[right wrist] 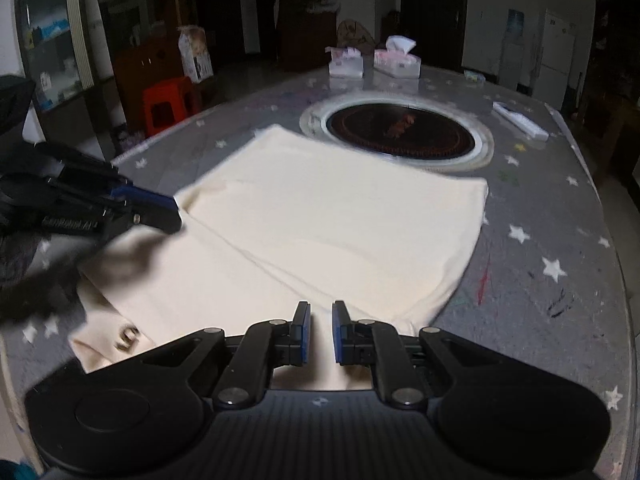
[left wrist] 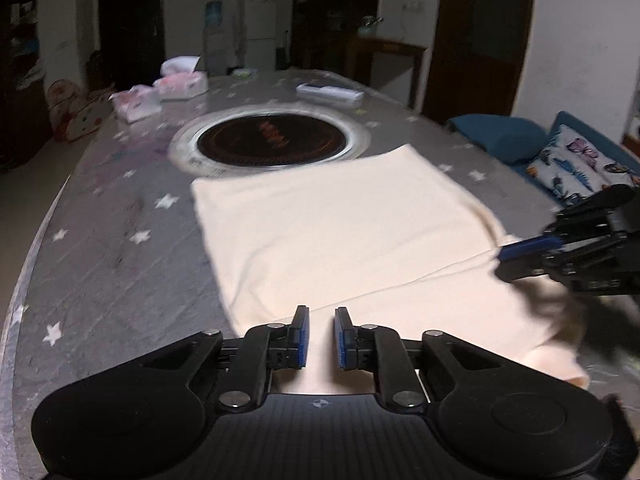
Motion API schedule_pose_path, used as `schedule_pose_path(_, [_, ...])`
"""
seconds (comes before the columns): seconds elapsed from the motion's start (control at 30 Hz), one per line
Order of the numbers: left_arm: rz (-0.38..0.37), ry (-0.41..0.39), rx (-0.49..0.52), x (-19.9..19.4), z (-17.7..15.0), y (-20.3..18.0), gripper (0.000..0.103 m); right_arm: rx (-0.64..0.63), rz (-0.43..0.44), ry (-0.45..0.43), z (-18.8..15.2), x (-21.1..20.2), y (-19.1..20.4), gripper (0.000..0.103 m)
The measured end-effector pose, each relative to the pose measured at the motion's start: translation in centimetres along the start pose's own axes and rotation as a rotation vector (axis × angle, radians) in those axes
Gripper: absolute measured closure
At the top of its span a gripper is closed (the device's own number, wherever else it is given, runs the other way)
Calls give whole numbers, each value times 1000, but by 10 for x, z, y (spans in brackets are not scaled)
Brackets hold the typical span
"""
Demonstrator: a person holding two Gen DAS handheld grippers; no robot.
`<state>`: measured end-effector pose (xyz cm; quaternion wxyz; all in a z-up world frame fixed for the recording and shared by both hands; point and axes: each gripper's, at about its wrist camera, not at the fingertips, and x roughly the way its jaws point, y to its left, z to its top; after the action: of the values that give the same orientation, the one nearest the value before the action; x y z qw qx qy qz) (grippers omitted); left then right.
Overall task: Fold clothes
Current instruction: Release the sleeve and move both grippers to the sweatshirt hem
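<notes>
The cream garment (left wrist: 340,232) lies flat on the grey star-patterned surface (left wrist: 112,248), just near of the round black hob (left wrist: 276,142) set into it; one layer is folded over, its edge running as a diagonal seam across the cloth, and a sleeve or corner sticks out at the near edge. The left gripper (left wrist: 322,338) hovers over the near part of the garment, jaws apart with only cloth showing between the blue pads (left wrist: 304,336); the right gripper (right wrist: 321,332) sits likewise over the near edge, jaws apart and holding nothing. Tissue packs (left wrist: 180,84) sit at the far left of the surface; a flat white box (left wrist: 330,94) lies at the far right.
</notes>
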<state>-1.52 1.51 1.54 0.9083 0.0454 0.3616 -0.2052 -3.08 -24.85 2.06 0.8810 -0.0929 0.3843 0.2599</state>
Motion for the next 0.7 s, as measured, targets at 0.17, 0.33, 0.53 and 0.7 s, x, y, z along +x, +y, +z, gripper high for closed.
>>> schedule_pose_path(0.17, [-9, -17, 16, -18, -2, -5, 88, -34, 11, -6, -4, -16, 5, 90])
schedule_pose_path(0.33, [-61, -11, 87, -26, -14, -29, 88, -87, 44, 2, -13, -32, 17, 84])
schedule_pose_path(0.53, [-62, 21, 129, -28, -28, -40, 87, -85, 22, 18, -26, -36, 20, 84])
schedule_pose_path(0.7, [-63, 2, 155, -47, -32, -43, 87, -97, 30, 3, -27, -41, 26, 84])
